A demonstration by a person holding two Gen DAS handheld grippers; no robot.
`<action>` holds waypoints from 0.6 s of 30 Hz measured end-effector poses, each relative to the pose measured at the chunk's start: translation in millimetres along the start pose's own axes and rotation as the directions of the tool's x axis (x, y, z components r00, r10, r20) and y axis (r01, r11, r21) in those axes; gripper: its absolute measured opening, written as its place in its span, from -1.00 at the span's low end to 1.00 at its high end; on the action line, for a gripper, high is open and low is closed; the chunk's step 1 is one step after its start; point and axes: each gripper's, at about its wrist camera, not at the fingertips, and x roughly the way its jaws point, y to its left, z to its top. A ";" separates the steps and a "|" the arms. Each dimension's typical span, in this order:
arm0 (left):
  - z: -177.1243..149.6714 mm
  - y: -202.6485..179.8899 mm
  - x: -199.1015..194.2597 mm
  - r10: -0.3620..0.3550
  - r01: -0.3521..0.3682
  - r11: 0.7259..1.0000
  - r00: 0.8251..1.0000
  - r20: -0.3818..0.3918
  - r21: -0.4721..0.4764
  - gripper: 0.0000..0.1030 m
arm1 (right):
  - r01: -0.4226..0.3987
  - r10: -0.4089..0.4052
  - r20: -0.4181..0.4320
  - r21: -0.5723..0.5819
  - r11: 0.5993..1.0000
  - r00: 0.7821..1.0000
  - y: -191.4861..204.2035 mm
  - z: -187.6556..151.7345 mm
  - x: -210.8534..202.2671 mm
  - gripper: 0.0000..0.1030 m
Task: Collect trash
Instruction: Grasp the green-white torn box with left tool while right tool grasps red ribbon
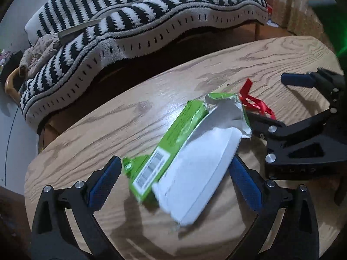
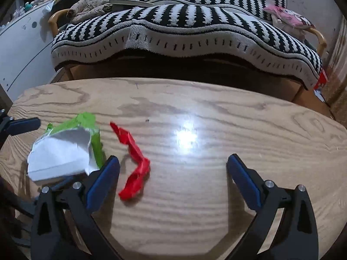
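A torn green-and-white carton (image 1: 190, 149) lies on the wooden table (image 1: 108, 125), between the spread blue-padded fingers of my left gripper (image 1: 175, 175), which is open around it. The carton also shows in the right wrist view (image 2: 63, 149). A crumpled red wrapper (image 2: 133, 162) lies on the table just inside the left finger of my right gripper (image 2: 173, 173), which is open and empty. The red wrapper also shows in the left wrist view (image 1: 254, 103), behind the carton, beside the right gripper (image 1: 303, 117).
A sofa with a black-and-white striped throw (image 2: 184, 26) stands just beyond the table's far edge. Beige cloth (image 2: 91, 5) and a pink item (image 2: 288, 17) lie on it. A white cabinet (image 2: 19, 52) stands at the left.
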 end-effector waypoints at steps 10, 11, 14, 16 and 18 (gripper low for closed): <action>-8.8 15.7 5.6 -0.079 0.087 0.987 0.995 0.065 -0.133 0.90 | -0.026 0.026 0.008 -0.045 0.999 1.000 -6.3 1.5 2.2 0.90; -8.6 15.9 5.4 -0.081 0.090 0.987 0.995 0.065 -0.135 0.90 | -0.025 0.026 0.008 -0.046 0.999 1.000 -5.9 1.5 2.0 0.90; -9.0 14.9 4.6 -0.082 0.090 0.986 0.995 0.064 -0.140 0.90 | -0.026 0.026 0.008 -0.048 0.998 1.000 -5.9 1.7 2.1 0.90; -9.7 14.9 4.6 -0.082 0.091 0.986 0.994 0.065 -0.139 0.90 | -0.031 0.032 0.008 -0.054 0.998 0.999 -6.6 1.7 2.0 0.90; -8.9 15.1 5.5 -0.085 0.092 0.986 0.995 0.053 -0.139 0.88 | -0.042 0.043 0.013 -0.065 0.997 0.999 -6.2 0.4 0.1 0.88</action>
